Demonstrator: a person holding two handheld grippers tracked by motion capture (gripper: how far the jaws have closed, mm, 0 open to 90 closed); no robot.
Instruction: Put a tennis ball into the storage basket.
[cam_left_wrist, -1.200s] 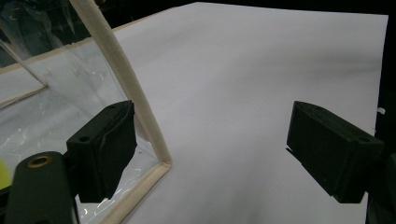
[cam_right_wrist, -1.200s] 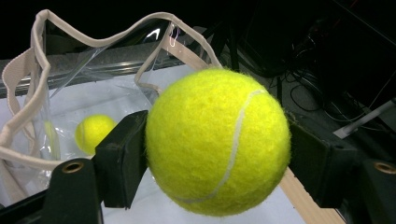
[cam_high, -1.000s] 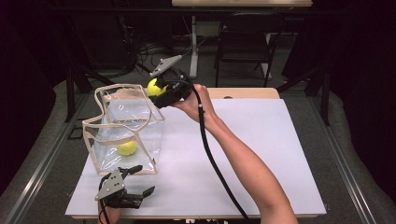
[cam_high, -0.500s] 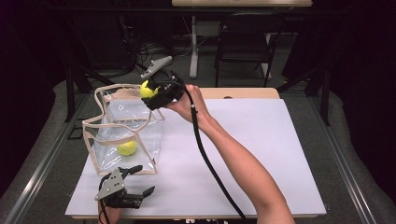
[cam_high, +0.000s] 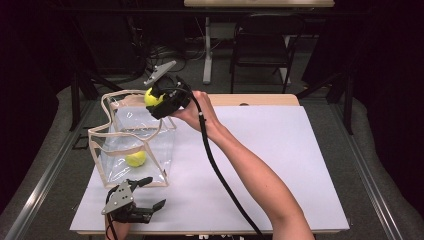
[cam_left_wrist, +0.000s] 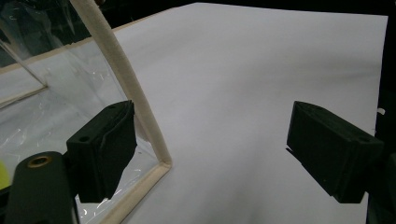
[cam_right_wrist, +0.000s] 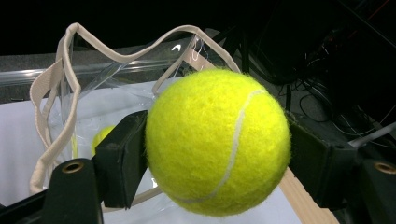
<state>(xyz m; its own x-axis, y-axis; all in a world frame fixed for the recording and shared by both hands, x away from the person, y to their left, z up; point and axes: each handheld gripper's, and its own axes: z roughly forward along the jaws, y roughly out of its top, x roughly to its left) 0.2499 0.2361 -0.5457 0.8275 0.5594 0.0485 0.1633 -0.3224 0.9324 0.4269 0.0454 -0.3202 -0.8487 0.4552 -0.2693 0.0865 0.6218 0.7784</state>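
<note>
Overhead, right gripper (cam_high: 156, 100) clamping tennis ball (cam_high: 151, 97).

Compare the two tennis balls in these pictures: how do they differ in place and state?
The held tennis ball is clamped between the jaws of the right tool, in the air over the clear bag's open top. The loose tennis ball lies on the bag's floor, with nothing gripping it. The left tool, open, is by the bag's near corner. Both balls are yellow and look alike.
</note>
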